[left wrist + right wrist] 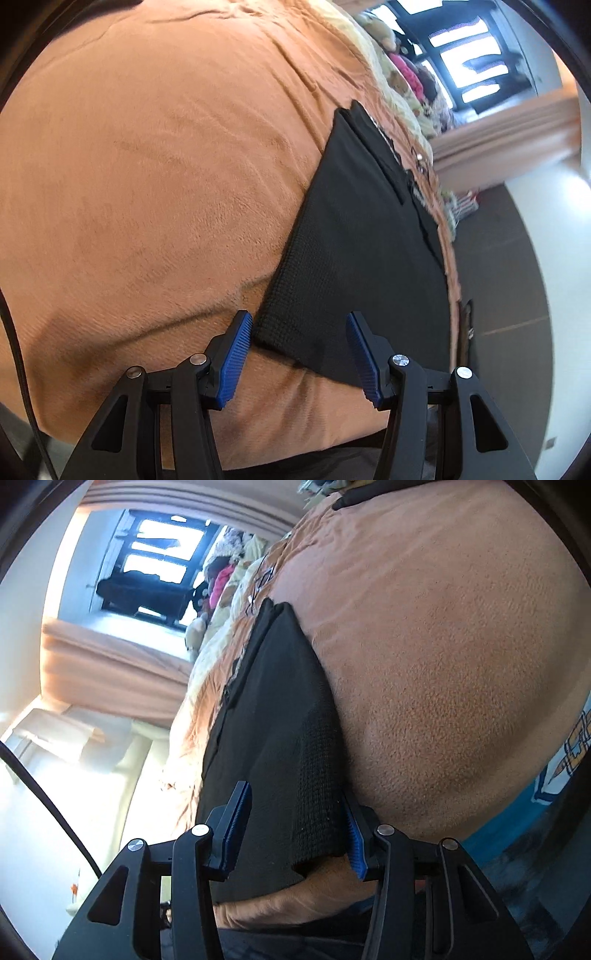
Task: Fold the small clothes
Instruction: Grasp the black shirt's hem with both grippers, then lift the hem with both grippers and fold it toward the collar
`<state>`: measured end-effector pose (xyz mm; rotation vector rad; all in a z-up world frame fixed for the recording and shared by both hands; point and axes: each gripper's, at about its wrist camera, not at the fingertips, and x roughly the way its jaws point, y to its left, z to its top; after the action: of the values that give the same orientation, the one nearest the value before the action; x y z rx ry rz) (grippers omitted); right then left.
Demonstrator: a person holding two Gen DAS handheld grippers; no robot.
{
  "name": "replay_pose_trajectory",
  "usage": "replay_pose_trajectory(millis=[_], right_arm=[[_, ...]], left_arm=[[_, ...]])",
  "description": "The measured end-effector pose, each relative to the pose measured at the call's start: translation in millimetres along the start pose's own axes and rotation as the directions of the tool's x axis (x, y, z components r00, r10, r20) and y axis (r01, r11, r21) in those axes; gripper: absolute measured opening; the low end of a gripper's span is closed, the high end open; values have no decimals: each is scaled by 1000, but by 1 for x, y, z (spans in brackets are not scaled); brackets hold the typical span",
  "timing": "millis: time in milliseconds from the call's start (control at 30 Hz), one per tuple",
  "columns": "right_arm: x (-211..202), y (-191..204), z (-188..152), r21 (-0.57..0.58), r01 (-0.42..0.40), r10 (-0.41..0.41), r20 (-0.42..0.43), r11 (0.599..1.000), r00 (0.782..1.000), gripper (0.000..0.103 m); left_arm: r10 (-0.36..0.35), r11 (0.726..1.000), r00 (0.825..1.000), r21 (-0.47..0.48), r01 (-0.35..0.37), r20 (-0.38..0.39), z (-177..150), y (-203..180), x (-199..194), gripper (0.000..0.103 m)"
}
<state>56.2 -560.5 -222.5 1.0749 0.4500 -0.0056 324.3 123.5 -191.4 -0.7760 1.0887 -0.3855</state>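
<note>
A black knitted garment lies flat and folded on an orange fleece blanket that covers a bed. In the left wrist view my left gripper stands open astride the garment's near corner. Its left blue pad rests on the blanket beside the cloth and the other hovers over the cloth. In the right wrist view the same garment runs away from my right gripper. Its near corner sits between the jaws, with the right pad at the cloth's edge against the blanket. I see a gap at the left pad.
Soft toys and bright clothes are piled at the bed's far end below a window with peach curtains. Dark floor lies beside the bed. A blue printed cloth sits at the bed's near edge. A black cable hangs close by.
</note>
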Motion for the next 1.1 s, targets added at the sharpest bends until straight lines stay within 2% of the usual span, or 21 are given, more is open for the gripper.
replay_pose_trajectory(millis=[200,300,333,367,433,500,533,667,767,1100], right_arm=[[-12,4,-10,-7,26,-26,49,1000,998,43],[-4,12,-17,-24,50,-50,31,998,998,35],[-4,15,-16,-24,52,-51,24,998,998,27],[-1,16,-18,-17,63,-63,12,998,998,14],[-5,17,-18,18,86,-86,17,996,996,6],[-9,20,-17,40,93,-95,38,995,995,3],[-13,24,-19,48,93,-96,49,994,994,3],[-28,44,-24,48,95,-98,78,994,992,2],[-41,55,-29,38,82,-85,95,996,992,1],[-82,84,-55,-17,31,-29,99,999,995,1]], left_arm=[[-69,997,997,-38,68,-41,-10,-7,8,55],[-75,996,997,-48,74,-35,-11,-10,15,55],[-68,997,997,-44,67,-26,-10,-12,18,55],[-57,998,998,-40,57,-13,-8,-15,20,55],[-25,999,1000,-42,25,14,-5,-20,23,45],[31,999,999,-39,-30,25,-3,-20,25,12],[62,997,998,-42,-61,32,-2,-19,26,6],[69,995,992,-74,-61,109,1,-17,16,4],[54,997,984,-57,-44,173,0,-25,-1,3],[-56,997,954,-29,68,294,-11,-56,-66,3]])
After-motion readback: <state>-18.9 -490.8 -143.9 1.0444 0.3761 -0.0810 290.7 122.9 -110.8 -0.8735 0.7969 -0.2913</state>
